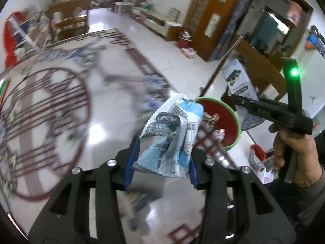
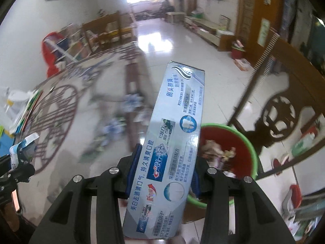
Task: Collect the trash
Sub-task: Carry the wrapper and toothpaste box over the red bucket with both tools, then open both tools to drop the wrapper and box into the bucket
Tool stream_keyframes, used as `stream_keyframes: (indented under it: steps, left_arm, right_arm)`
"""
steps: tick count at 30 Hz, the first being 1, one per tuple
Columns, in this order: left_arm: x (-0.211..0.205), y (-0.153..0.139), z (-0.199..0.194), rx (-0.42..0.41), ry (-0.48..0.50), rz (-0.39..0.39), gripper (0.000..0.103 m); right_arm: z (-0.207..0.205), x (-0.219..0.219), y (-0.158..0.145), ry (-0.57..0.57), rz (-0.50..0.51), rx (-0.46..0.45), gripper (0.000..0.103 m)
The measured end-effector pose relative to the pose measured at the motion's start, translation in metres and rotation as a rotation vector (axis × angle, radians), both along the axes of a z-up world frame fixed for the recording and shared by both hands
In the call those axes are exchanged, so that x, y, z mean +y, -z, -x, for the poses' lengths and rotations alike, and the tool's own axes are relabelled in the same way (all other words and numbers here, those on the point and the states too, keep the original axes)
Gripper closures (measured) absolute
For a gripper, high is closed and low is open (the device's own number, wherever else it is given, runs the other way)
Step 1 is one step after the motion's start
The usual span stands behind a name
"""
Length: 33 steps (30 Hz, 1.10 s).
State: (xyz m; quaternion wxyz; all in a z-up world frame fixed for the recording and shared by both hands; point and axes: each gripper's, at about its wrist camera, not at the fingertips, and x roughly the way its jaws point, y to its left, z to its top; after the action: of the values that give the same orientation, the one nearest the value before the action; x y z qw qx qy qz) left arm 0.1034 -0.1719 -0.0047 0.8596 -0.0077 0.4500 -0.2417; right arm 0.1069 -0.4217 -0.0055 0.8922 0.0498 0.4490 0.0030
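Note:
My left gripper [image 1: 160, 162] is shut on a crumpled blue and white wrapper [image 1: 172, 134], held above the glossy patterned table [image 1: 61, 105]. My right gripper [image 2: 162, 172] is shut on a long silver-blue Crest toothpaste box [image 2: 172, 142] that points up and away. A red bin with a green rim [image 2: 233, 148] holding trash sits on the floor just right of the box; it also shows in the left wrist view [image 1: 221, 122] beyond the wrapper. The right gripper's body shows in the left wrist view [image 1: 284, 109]; the left gripper with the wrapper shows in the right wrist view [image 2: 20, 154].
A carved wooden chair [image 2: 284, 109] stands right of the bin. A white box [image 1: 239, 81] stands near the chair. Papers and a white container [image 2: 18, 101] lie at the table's left. Shelves and a red item [image 2: 50, 52] stand at the far left.

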Motion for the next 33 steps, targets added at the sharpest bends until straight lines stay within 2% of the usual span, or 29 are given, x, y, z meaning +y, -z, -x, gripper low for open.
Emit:
stream_keyframes:
  steps: [4, 8, 14, 16, 18, 24, 29, 33]
  left_arm:
    - [-0.053, 0.002, -0.012, 0.02, 0.083, 0.009, 0.062]
    - [-0.105, 0.006, -0.024, 0.068, 0.163, 0.054, 0.062]
    - [-0.159, 0.018, -0.042, 0.11, 0.211, 0.07, 0.062]
    - [-0.171, 0.026, -0.053, 0.132, 0.207, 0.072, 0.062]
    - [-0.181, 0.031, -0.06, 0.168, 0.219, 0.098, 0.062]
    - [-0.216, 0.035, -0.074, 0.189, 0.236, 0.086, 0.062]
    - [-0.225, 0.039, -0.085, 0.223, 0.222, 0.1, 0.062]
    - [-0.229, 0.049, -0.093, 0.261, 0.205, 0.102, 0.058]
  right_arm:
    - [0.002, -0.048, 0.008, 0.086, -0.031, 0.007, 0.063]
    - [0.005, -0.083, 0.013, 0.146, -0.056, 0.011, 0.063]
    - [0.008, -0.117, 0.023, 0.187, -0.054, 0.023, 0.063]
    - [0.007, -0.127, 0.029, 0.186, -0.036, 0.035, 0.063]
    - [0.005, -0.139, 0.037, 0.174, -0.081, 0.055, 0.063]
    - [-0.001, -0.148, 0.052, 0.174, -0.062, 0.105, 0.063]
    - [-0.005, -0.147, 0.054, 0.172, -0.038, 0.108, 0.063]
    - [-0.01, -0.148, 0.054, 0.161, -0.07, 0.112, 0.063]
